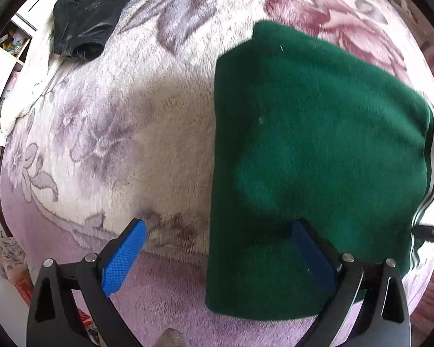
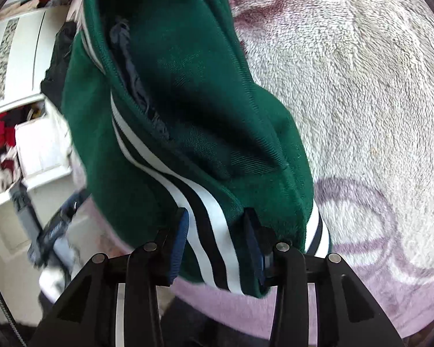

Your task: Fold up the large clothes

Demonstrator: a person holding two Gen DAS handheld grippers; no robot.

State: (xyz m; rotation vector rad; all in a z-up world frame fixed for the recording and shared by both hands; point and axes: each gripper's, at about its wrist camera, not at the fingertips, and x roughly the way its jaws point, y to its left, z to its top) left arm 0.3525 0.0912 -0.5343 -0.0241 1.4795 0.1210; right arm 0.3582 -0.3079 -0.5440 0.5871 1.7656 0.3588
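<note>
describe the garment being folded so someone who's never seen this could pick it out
On the pink-and-cream floral fleece blanket lies a folded green garment beneath the left gripper. The right gripper pinches its hem. Unlike the crumpled black garment at the blanket's far edge, it is deep green with black-and-white striped ribbing.

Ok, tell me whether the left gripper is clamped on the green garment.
No: the left gripper is wide open, one finger over the green garment, the other over the blanket.

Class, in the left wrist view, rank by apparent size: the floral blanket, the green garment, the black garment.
1. Floral blanket: fills most of the view.
2. Green garment: covers much of the right half, though it lies nearer the camera.
3. Black garment: smallest, but farthest away, so its true size is unsure.
</note>
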